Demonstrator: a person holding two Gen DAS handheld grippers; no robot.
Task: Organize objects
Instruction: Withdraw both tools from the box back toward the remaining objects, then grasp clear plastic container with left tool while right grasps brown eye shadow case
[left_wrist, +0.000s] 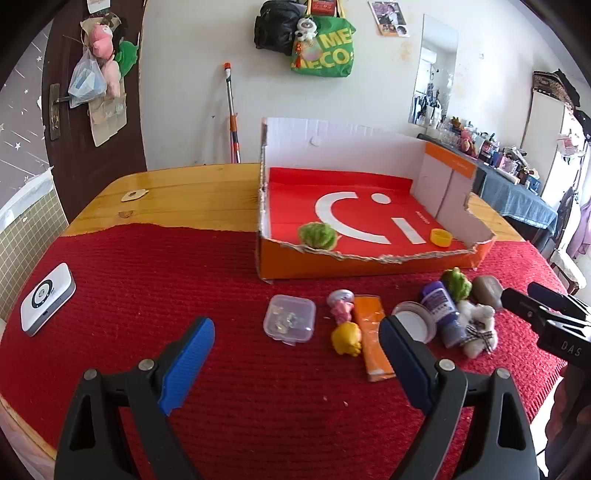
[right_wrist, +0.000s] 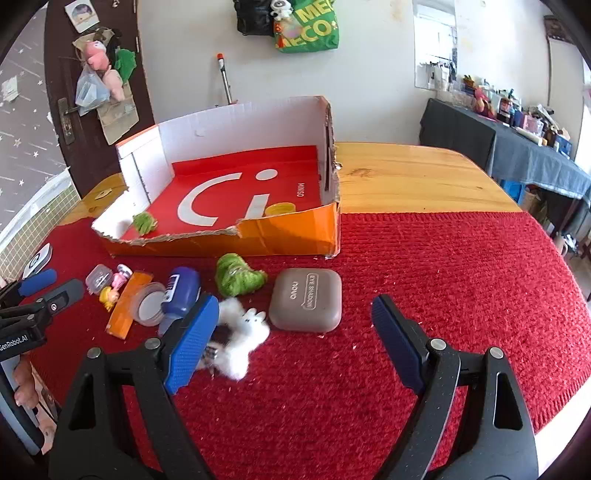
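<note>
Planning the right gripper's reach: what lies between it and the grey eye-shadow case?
Only bare red cloth between the open right gripper and the case, per the right wrist view.

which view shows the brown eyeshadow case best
The right wrist view: the brown eyeshadow case lies whole and near, lid lettering visible. The left wrist view shows it small at the right, partly behind the right gripper.

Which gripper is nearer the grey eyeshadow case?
Right. The right gripper hangs open just in front of the grey eyeshadow case; the left gripper is farther along, before the clear box.
</note>
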